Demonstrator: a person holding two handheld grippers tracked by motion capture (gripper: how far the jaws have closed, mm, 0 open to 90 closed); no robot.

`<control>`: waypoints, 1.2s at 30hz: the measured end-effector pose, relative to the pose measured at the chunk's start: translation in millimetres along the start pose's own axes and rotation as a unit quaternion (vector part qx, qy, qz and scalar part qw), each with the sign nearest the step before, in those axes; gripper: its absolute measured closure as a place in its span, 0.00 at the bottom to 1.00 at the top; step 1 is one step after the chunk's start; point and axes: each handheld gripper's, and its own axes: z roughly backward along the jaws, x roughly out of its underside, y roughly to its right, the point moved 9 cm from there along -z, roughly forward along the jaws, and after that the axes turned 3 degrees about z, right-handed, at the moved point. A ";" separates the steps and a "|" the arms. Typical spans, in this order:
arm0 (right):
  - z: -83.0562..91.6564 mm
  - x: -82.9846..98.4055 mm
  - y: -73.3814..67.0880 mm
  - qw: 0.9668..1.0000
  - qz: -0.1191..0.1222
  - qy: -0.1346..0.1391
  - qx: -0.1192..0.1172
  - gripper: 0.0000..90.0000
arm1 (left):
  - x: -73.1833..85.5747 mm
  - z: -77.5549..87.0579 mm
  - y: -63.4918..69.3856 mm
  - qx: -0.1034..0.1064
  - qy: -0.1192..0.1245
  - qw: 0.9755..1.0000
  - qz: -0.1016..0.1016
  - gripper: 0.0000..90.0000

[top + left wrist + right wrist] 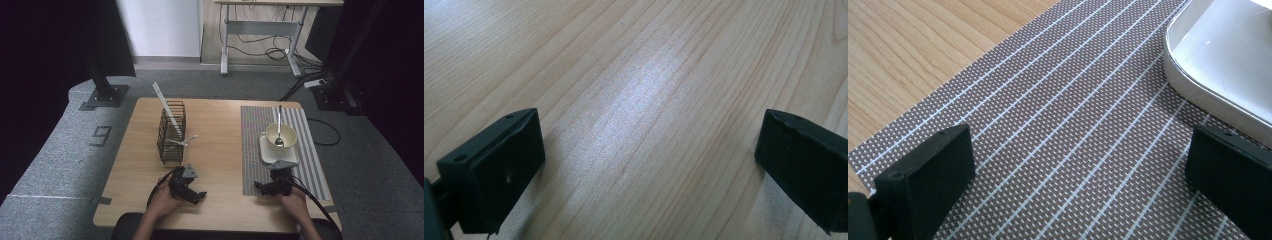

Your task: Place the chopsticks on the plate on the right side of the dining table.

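From the high view, your left gripper (192, 192) sits low in the middle of the frame on the bare wooden table (220, 130), jaws spread wide with nothing between them. Your right gripper (272, 189) rests lower right on the striped placemat (255, 150), just below the white plate (295, 159) that carries the bowl (287, 132) and spoon (279, 131). The wire basket (171, 135) stands left of centre.

In the left gripper view, the jaws stand apart over wood grain.

In the right gripper view, the jaws gape over the placemat (1063, 130), with the plate (1218, 65) at upper right.
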 end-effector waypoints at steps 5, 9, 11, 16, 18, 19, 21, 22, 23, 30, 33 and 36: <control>0.0 0.0 0.0 1.000 0.000 0.000 0.000 0.00 | -0.1 0.0 0.0 0.000 0.000 1.000 0.000 0.00; 0.0 0.0 0.0 1.000 0.000 0.000 0.000 0.00 | -0.4 -0.4 0.4 0.001 0.002 1.000 0.001 0.00; 0.0 0.0 -0.1 1.000 0.000 0.000 0.000 0.00 | -0.6 -0.6 1.2 0.002 0.002 1.000 -0.001 0.00; 0.0 0.0 0.0 1.000 -0.001 0.000 0.000 0.00 | -0.4 -0.7 5.7 0.011 0.001 1.000 -0.010 0.00; 0.0 0.0 0.0 1.000 -0.001 0.000 0.000 0.00 | -0.1 -0.4 6.5 0.013 -0.001 1.000 -0.013 0.00; 0.0 -0.1 0.0 1.000 -0.001 0.000 0.000 0.00 | -0.1 -0.4 6.5 0.013 -0.001 1.000 -0.013 0.00; 0.0 -0.1 0.0 1.000 -0.001 0.000 0.000 0.00 | -0.1 -0.5 6.5 0.013 -0.001 1.000 -0.013 0.00; 0.0 -0.1 0.0 1.000 -0.001 0.000 0.000 0.00 | -0.1 -0.4 6.5 0.013 -0.001 1.000 -0.013 0.00; 0.0 -0.1 0.0 1.000 0.000 0.000 0.000 0.00 | -0.1 -0.5 6.5 0.013 -0.001 1.000 -0.013 0.00; 5.3 0.8 -1.8 1.000 0.010 -0.015 -0.003 0.01 | -0.1 -0.5 6.4 0.013 -0.001 1.000 -0.013 0.00; 9.2 -1.9 -2.6 1.000 0.011 -0.011 -0.002 0.00 | -0.1 -0.5 6.4 0.013 -0.001 1.000 -0.013 0.00; 13.9 -10.4 -7.0 1.000 0.020 0.004 -0.011 0.00 | -0.1 -0.5 6.4 0.013 -0.001 1.000 -0.013 0.00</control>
